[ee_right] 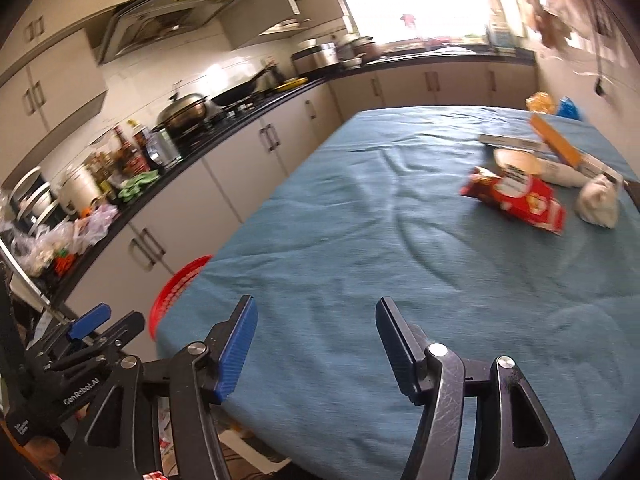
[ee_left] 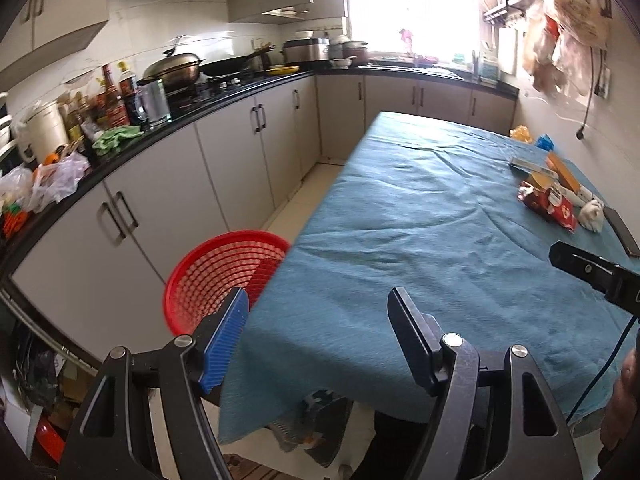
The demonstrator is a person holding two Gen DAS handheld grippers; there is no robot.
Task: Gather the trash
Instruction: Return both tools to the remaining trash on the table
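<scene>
Kitchen; a table under a blue cloth (ee_left: 420, 220) is seen from its near end.

Left gripper (ee_left: 316, 320): jaws stand well apart, nothing is held between them. It is poised over the near left corner of the table, with a red mesh basket (ee_left: 216, 272) on the floor just beyond its left finger, beside the table's left edge.

Right gripper (ee_right: 316, 332): jaws likewise parted wide and empty, over the near end of the cloth. No earlier picture is given, so only the gap is noted.

Trash is gathered at the far right of the table, well apart from both grippers: a red snack bag (ee_right: 516, 200), a crumpled white wad (ee_right: 598, 204) just right of it, an orange box (ee_right: 556, 144) and a flat carton (ee_right: 510, 141) behind.

A dark countertop (ee_left: 224, 98), crowded with bottles and pans, runs along the left wall.
</scene>
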